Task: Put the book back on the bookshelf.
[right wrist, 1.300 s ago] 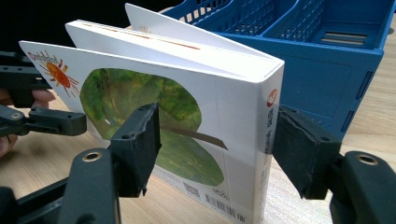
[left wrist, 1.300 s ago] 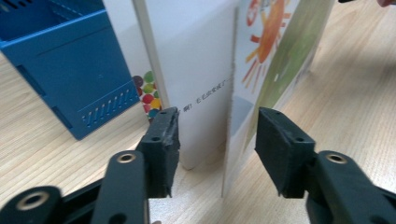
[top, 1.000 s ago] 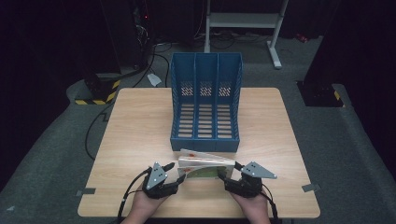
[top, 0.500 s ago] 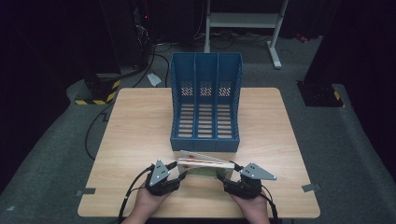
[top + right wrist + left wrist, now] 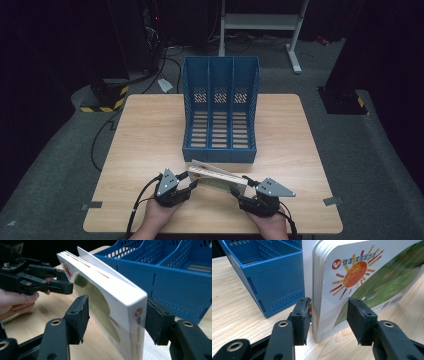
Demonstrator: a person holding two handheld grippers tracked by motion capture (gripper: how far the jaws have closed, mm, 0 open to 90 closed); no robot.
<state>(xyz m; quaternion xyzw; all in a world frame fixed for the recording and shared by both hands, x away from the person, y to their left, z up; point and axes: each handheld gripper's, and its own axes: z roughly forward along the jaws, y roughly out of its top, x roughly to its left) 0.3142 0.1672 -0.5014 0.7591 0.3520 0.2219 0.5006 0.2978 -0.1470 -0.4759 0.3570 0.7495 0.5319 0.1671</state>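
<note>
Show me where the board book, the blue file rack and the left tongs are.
board book (image 5: 372, 282), left gripper view, on its cover
blue file rack (image 5: 220, 150), high view, on its front wall
left tongs (image 5: 192, 183), high view, between the fingertips

book (image 5: 217, 176): tilted up a little more, now standing on its long edge
left gripper (image 5: 186, 184): jaws now spread around its end

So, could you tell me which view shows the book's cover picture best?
The left gripper view: the book shows its sun drawing and green cover. The right gripper view gives mostly its spine and top edge; the high view only a small tilted slab.
</note>
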